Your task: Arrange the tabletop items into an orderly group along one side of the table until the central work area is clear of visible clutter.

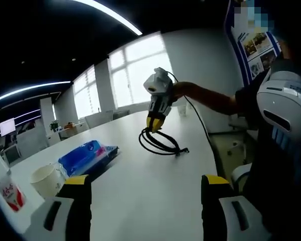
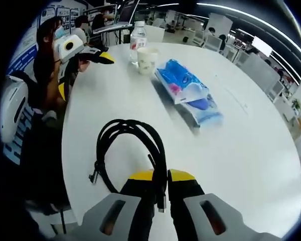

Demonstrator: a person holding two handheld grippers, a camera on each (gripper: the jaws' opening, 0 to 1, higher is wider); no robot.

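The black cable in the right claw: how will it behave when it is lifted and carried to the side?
The black cable is probably floppy: its loops sag from the right claw onto the table. The loose plug end may swing or drag. It looks light, since a thin pinch holds it.

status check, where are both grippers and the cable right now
Right gripper shut on black cable, coil lifted off white table. Left gripper open, empty. Blue pack, cup, bottle grouped ahead.
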